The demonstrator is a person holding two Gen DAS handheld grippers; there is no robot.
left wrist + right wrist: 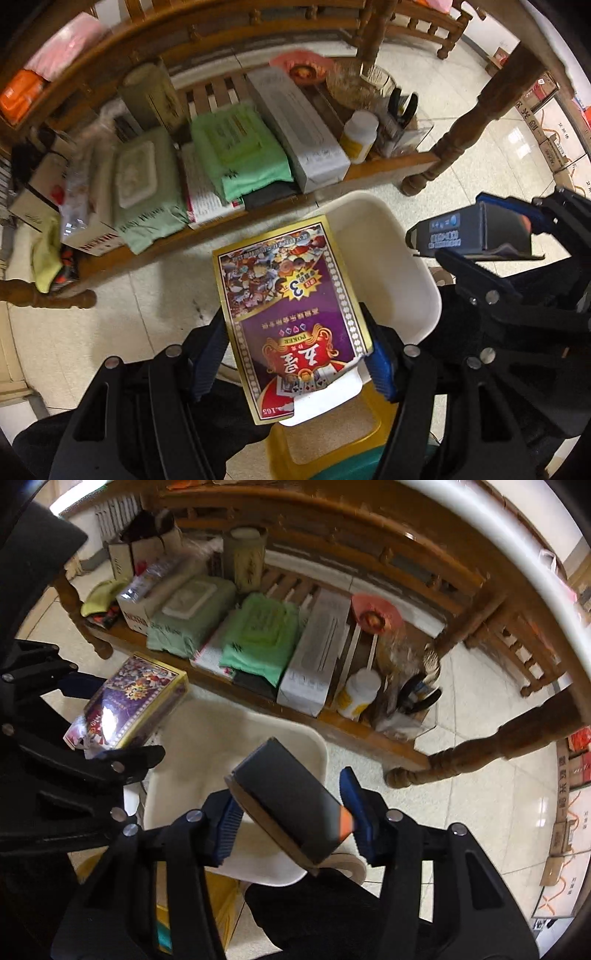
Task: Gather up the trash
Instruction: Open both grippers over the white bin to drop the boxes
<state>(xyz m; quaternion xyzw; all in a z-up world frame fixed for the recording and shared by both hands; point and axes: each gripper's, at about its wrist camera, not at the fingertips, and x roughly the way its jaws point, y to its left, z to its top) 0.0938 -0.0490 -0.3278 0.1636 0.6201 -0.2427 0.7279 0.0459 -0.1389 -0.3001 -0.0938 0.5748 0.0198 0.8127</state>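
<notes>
Above the white bin, two boxes hung ready to be dropped.

Between its blue pads the left hand-held gripper (pixel 295 354) clamped a purple-and-gold playing-card box (pixel 291 314) by its two long sides, long axis running away from the camera, torn flap nearest, far end over the bin's (pixel 391 266) near-left rim. To its right, the right hand-held gripper (pixel 291 816) grasped a dark cardboard box (pixel 288 805) cocked diagonally between the pads, long axis tilting far-left, an orange end at the right pad. My judgement: the card box sat only partly over the opening, so releasing there could tip it onto the tiled floor (pixel 122 325); the skewed dark box could twist free early.
</notes>
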